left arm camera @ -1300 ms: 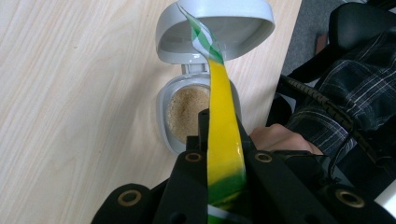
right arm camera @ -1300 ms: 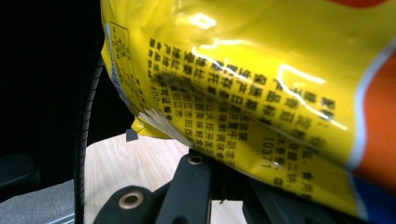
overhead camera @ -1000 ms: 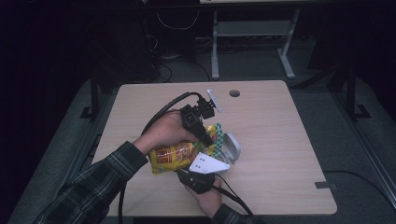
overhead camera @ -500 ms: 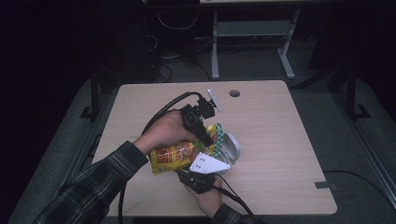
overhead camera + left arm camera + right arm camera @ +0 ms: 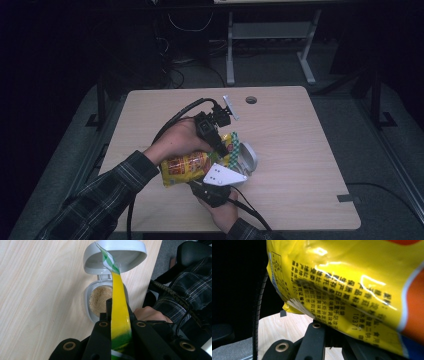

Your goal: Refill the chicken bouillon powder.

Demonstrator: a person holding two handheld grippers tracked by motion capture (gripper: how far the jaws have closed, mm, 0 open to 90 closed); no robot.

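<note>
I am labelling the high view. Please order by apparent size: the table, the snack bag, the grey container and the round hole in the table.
1. Table
2. Snack bag
3. Grey container, partly hidden by the bag, so its place after the bag is unsure
4. Round hole

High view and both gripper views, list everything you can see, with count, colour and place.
Bag: one, yellow with orange and green, held above the table's near middle, its end over the container.
Container: one, grey, lid hinged open, tan granules inside, on the table under the bag's edge.
Table: one, light wood, centre of the high view, round hole near its far edge.
Desk frame: one, pale grey, on the floor behind the table.
Left gripper: one, black, shut on the bag's edge above the container.
Right gripper: one, black, shut on the bag's lower end.
Sleeve: one, dark plaid, bottom left.
</note>
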